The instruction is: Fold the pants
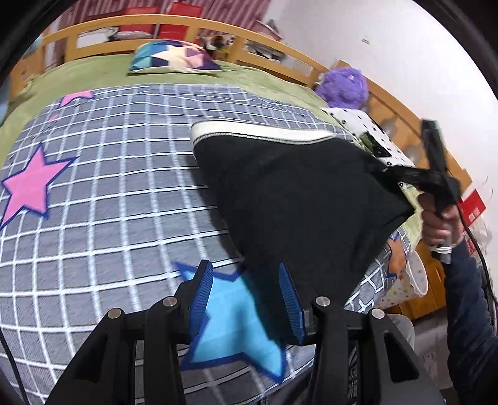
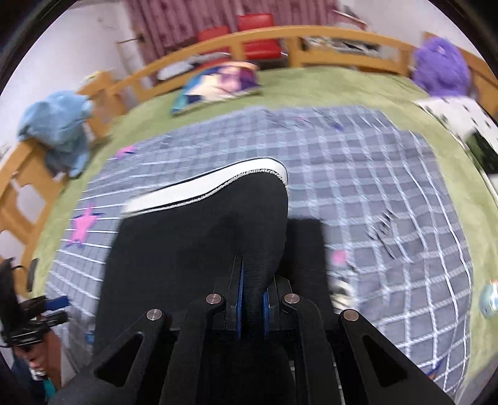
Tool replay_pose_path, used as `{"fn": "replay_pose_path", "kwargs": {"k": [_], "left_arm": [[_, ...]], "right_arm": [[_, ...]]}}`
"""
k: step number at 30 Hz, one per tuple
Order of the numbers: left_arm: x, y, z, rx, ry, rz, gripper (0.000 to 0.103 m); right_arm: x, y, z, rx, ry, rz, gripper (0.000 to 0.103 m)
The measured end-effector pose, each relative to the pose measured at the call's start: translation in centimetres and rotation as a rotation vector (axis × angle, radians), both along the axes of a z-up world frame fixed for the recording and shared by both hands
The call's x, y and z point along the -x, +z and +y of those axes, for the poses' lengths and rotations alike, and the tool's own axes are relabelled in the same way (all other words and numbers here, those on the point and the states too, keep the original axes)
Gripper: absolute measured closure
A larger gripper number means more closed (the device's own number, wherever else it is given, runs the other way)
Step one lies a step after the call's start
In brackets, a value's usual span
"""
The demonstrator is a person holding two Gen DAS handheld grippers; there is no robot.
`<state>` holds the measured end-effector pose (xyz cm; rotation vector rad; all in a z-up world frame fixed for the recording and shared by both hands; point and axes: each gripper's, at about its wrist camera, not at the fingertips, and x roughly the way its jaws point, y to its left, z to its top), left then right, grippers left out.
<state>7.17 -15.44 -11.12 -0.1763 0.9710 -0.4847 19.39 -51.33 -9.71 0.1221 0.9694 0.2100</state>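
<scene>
Black pants (image 1: 289,193) with a white waistband (image 1: 258,131) hang stretched over a grey checked blanket on the bed. My left gripper (image 1: 246,299) is open with its blue pads (image 1: 200,296) apart; the pants' lower edge hangs by the right pad, not clamped. My right gripper (image 2: 252,296) is shut on a bunched fold of the pants (image 2: 199,249), lifting them. In the left wrist view the right gripper (image 1: 401,177) holds the pants' far right corner, gripped by a hand.
The grey checked blanket (image 1: 102,193) with pink and blue stars covers a green bedsheet (image 2: 326,90). A patterned pillow (image 1: 174,59), a purple plush (image 1: 342,84), a blue garment (image 2: 59,124) and a wooden bed rail (image 1: 124,28) surround it.
</scene>
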Motion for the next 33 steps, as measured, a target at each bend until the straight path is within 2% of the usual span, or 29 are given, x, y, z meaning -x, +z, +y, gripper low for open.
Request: {"fn": "replay_pose_path", "kwargs": {"k": [4, 6, 10, 12, 14, 16, 17, 19, 20, 21, 23, 25, 26, 27, 29, 30, 33], "left_arm": [[-0.7, 0.0, -2.5, -0.011, -0.033, 0.009, 0.061], [-0.7, 0.6, -3.8, -0.025, -0.044, -0.004, 0.061], [-1.0, 2.0, -5.1, -0.022, -0.048, -0.053, 0.058], [-1.1, 1.9, -5.8, -0.027, -0.043, -0.069, 0.055], [-0.8, 0.8, -6.8, -0.057, -0.039, -0.07, 0.054], [-0.3, -1.6, -8.1, -0.146, -0.038, -0.053, 0.052], [0.0, -3.1, -8.8, -0.202, -0.035, -0.048, 0.05], [0.6, -4.5, -9.3, -0.231, -0.049, -0.08, 0.047], [0.8, -4.3, -9.2, -0.229, -0.061, -0.09, 0.046], [0.6, -4.0, -9.0, -0.218, -0.07, -0.08, 0.046], [-0.4, -2.9, -7.8, -0.149, -0.073, -0.035, 0.046], [-1.2, -2.0, -6.5, -0.1, -0.031, -0.042, 0.046], [-1.9, -1.6, -5.8, -0.088, 0.007, -0.053, 0.046], [-2.9, -1.4, -5.1, -0.085, 0.049, -0.046, 0.046], [-5.2, -1.7, -4.1, -0.042, 0.078, 0.009, 0.046], [-6.0, -2.0, -3.8, -0.024, 0.085, 0.033, 0.046], [-8.4, -3.9, -3.6, -0.004, 0.094, 0.096, 0.046]], "right_arm": [[-0.6, -4.1, -3.1, -0.038, -0.049, 0.07, 0.093], [-0.4, -4.8, -3.5, -0.037, -0.053, 0.065, 0.083], [1.8, -2.0, -3.8, 0.033, -0.098, -0.029, 0.081], [3.7, -0.2, -3.1, 0.05, -0.073, -0.102, 0.081], [5.6, 0.3, -1.8, 0.06, -0.01, -0.157, 0.081], [6.5, -0.7, -0.5, 0.081, 0.05, -0.161, 0.081], [6.8, -2.4, 0.1, 0.121, 0.079, -0.127, 0.08], [6.5, -5.9, 0.5, 0.19, 0.087, -0.062, 0.079], [6.6, -7.3, 0.4, 0.191, 0.083, -0.055, 0.079], [6.8, -7.3, 0.4, 0.191, 0.084, -0.067, 0.079], [6.8, -6.4, 0.4, 0.198, 0.106, -0.057, 0.077], [6.1, -5.0, 0.0, 0.166, 0.112, -0.021, 0.075], [5.7, -4.1, -0.4, 0.139, 0.1, -0.032, 0.067], [5.2, -3.2, -0.8, 0.119, 0.078, -0.063, 0.05], [3.9, -2.4, -1.5, 0.102, 0.047, -0.118, 0.031], [3.0, -2.4, -1.8, 0.099, 0.036, -0.123, 0.03], [-1.1, -5.3, -2.3, 0.079, 0.015, 0.004, 0.03]]}}
